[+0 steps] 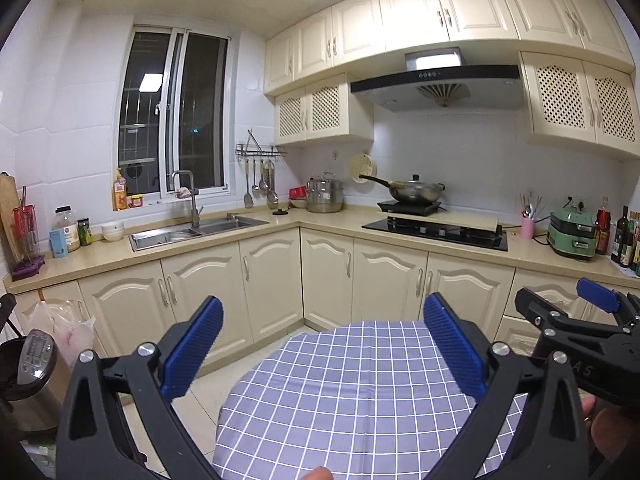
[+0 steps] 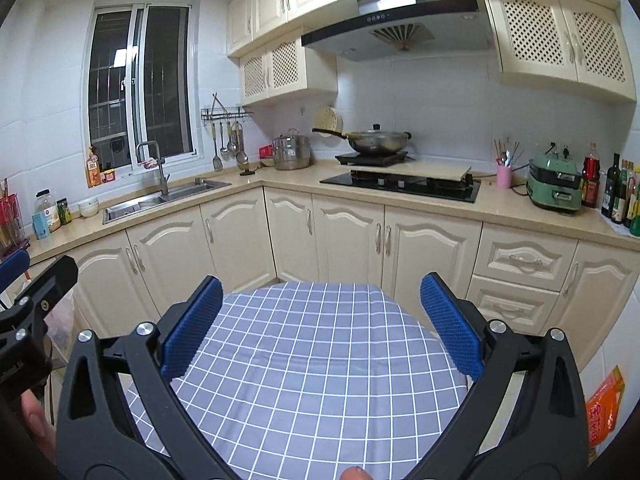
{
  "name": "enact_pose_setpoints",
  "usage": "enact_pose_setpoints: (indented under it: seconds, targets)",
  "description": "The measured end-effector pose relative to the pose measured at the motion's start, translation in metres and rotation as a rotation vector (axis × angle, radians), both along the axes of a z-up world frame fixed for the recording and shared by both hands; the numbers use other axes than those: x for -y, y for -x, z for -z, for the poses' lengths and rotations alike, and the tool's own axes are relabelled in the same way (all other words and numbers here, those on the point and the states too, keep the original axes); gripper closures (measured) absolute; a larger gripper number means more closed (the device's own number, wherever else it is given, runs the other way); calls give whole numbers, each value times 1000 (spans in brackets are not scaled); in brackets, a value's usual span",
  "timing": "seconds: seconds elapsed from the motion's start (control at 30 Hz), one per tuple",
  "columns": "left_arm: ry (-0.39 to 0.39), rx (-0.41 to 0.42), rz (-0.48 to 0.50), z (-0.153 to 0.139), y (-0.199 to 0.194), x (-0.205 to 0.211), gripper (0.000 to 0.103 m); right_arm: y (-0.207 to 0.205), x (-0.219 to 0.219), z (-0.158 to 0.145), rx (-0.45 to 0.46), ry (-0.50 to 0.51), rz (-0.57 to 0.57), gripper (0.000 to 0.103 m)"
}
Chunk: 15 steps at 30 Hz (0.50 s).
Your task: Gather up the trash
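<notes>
Both tools hang over the round table with the grey-blue checked cloth (image 1: 352,392), and that table is our landmark. Far to its left, low on the floor, sits a steel-sided bin with a dark lid and a button panel (image 1: 30,376), and just behind the bin a thin, crumpled, clear plastic bag (image 1: 66,328) hangs against the cream base cabinets; what is inside the bag is too blurred to tell. No loose trash shows on the cloth itself.

Above the table's left half, the left gripper (image 1: 323,350) is released, its blue ribbed pads (image 1: 192,354) spread wide with nothing between them. Beyond it, across the floor from the table, the steel double sink (image 1: 192,232) sits in the beige counter under the dark window.

Over the table's right half, the right gripper (image 2: 320,328) is likewise released, jaws wide apart and empty, checked cloth showing between them. Straight past the table's far edge, a steel wok with a long dark handle (image 2: 374,140) rests on a small black cooktop. To the table's right, on the counter, stands a mint-green electric cooker (image 2: 554,186), and low by the wall an orange printed bag (image 2: 606,408).
</notes>
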<state>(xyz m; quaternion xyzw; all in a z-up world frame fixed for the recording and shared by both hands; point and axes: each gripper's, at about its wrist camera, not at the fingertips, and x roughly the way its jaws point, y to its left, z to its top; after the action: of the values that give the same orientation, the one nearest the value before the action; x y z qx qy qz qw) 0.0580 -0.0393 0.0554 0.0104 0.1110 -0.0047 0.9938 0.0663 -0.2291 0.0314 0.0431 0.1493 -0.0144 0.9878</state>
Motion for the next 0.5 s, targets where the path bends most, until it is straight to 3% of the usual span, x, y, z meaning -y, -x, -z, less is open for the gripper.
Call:
enact_pose_setpoints:
  seconds: [0.5]
  targets:
    - [7, 30, 4, -14, 19, -5, 5, 12, -15, -15, 41, 21, -15, 6]
